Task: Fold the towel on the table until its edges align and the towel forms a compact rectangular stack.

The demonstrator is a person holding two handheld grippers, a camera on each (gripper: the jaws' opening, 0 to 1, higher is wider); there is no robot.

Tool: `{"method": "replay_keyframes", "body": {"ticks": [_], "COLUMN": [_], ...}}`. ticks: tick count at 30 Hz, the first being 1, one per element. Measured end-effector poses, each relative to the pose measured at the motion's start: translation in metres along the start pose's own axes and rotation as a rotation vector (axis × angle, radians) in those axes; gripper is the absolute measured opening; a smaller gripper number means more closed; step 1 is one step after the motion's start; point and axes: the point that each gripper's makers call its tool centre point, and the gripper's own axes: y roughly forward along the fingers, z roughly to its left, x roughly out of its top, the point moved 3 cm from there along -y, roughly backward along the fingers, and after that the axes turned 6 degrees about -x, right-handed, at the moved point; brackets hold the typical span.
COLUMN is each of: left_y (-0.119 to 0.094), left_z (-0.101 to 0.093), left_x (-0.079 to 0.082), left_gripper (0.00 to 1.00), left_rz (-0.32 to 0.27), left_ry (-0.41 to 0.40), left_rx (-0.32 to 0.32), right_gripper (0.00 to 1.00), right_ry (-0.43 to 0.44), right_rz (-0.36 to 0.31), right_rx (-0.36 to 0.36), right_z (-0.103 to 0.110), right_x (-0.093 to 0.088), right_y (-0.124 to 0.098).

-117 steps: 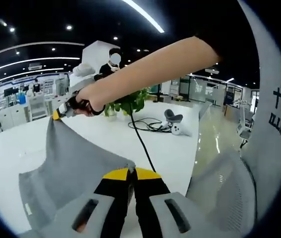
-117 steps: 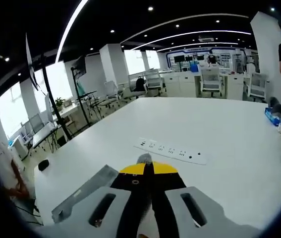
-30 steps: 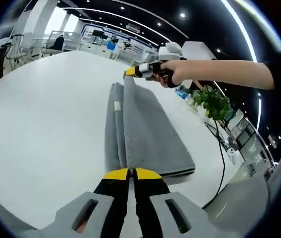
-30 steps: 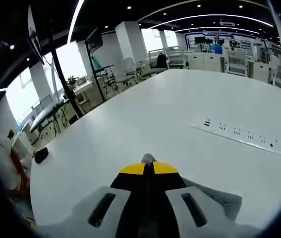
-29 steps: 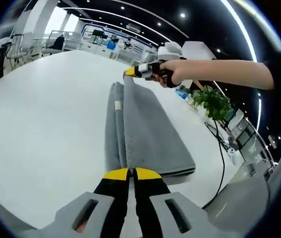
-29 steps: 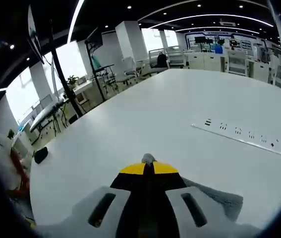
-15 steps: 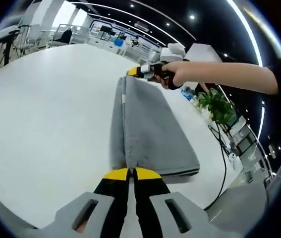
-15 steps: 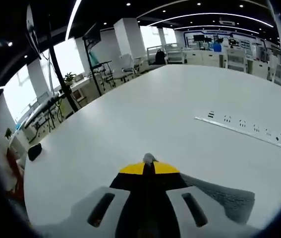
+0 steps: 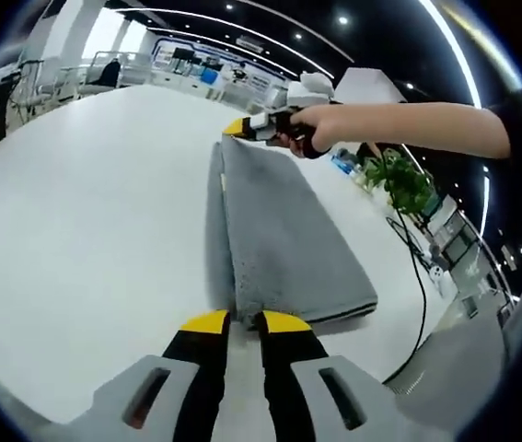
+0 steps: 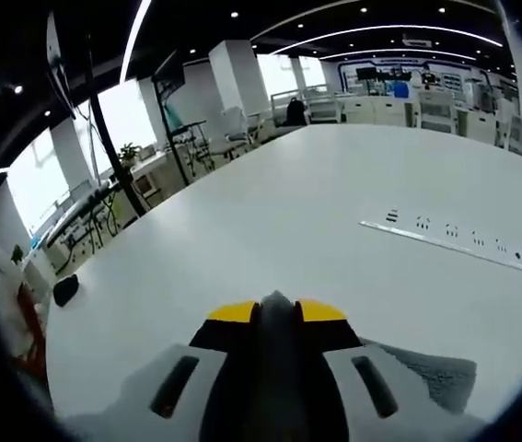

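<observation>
In the left gripper view, no writing can be read; a small pale label (image 9: 223, 187) sits on the towel's left layer, too small to make out. Your grey towel (image 9: 279, 239) lies folded into a long strip on the white bench (image 9: 76, 239), running from your left gripper (image 9: 239, 321) away to the far end. The left gripper's yellow-tipped fingers (image 9: 204, 322) stand slightly apart, with the towel's near corner lying in the gap between them. At the far end your hand (image 9: 320, 129) holds the right gripper (image 9: 235, 127) low over the towel's far corner; I cannot tell here how its fingers stand. A potted plant (image 9: 399, 180) and a black cable (image 9: 414, 276) lie on the bench to the right. Behind is an open office with ceiling strip lights.

In the right gripper view, the right gripper (image 10: 277, 310) points across the white bench (image 10: 270, 221); its yellow-tipped fingers (image 10: 231, 312) stand a little apart with grey towel (image 10: 277, 318) between them. More towel (image 10: 431, 373) shows at lower right. A white power strip (image 10: 452, 247) lies further off. Chairs, desks and windows fill the background.
</observation>
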Motion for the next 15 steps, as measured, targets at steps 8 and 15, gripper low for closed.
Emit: {"method": "replay_keyframes", "body": {"ticks": [8,15], "left_y": [0.000,0.011], "left_z": [0.004,0.010], "left_x": [0.021,0.036], "left_gripper": [0.30,0.32], "left_rz": [-0.035,-0.018], "left_ry": [0.050,0.109], "left_rx": [0.013,0.004], "right_gripper": [0.18,0.21], "right_ry": [0.071,0.132], "right_rz": [-0.020,-0.039], "right_rx": [-0.020,-0.039], "right_z": [-0.020,-0.043], "right_x": [0.004,0.003], "right_y": [-0.019,-0.047]}}
